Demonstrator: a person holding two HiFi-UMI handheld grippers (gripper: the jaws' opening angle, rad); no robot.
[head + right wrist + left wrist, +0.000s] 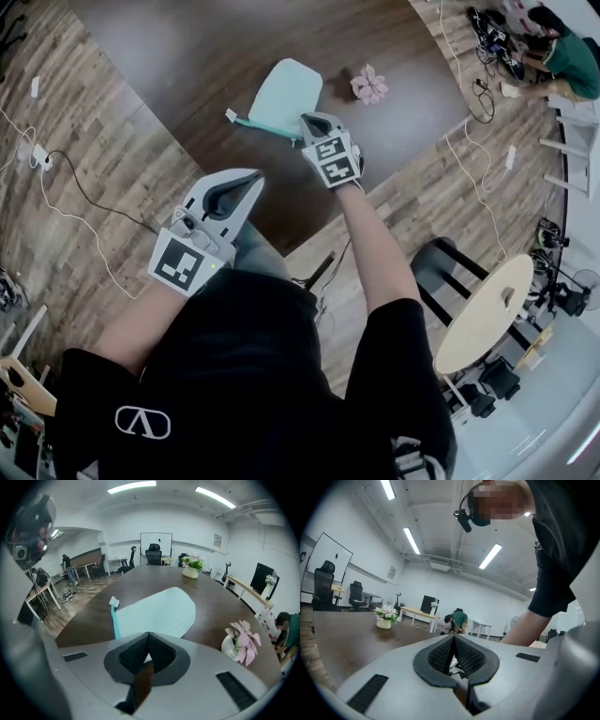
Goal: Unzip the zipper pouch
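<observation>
A pale mint zipper pouch (284,92) lies flat on the dark brown table (169,56). Its teal zipper (267,127) runs along the near edge, with a white pull tab (231,114) at the left end. My right gripper (307,120) is shut, its tips right at the near right end of the zipper; a grip on the pouch does not show. In the right gripper view the pouch (159,611) spreads out just beyond that gripper (148,633), the tab (114,602) at left. My left gripper (253,178) hangs back over the table's near edge, shut and empty (453,637).
A small pot of pink flowers (369,84) stands on the table right of the pouch. A vase of flowers (191,569) sits at the far end. On the floor are cables (66,187), a round wooden stool (483,314) and a crouching person (562,52).
</observation>
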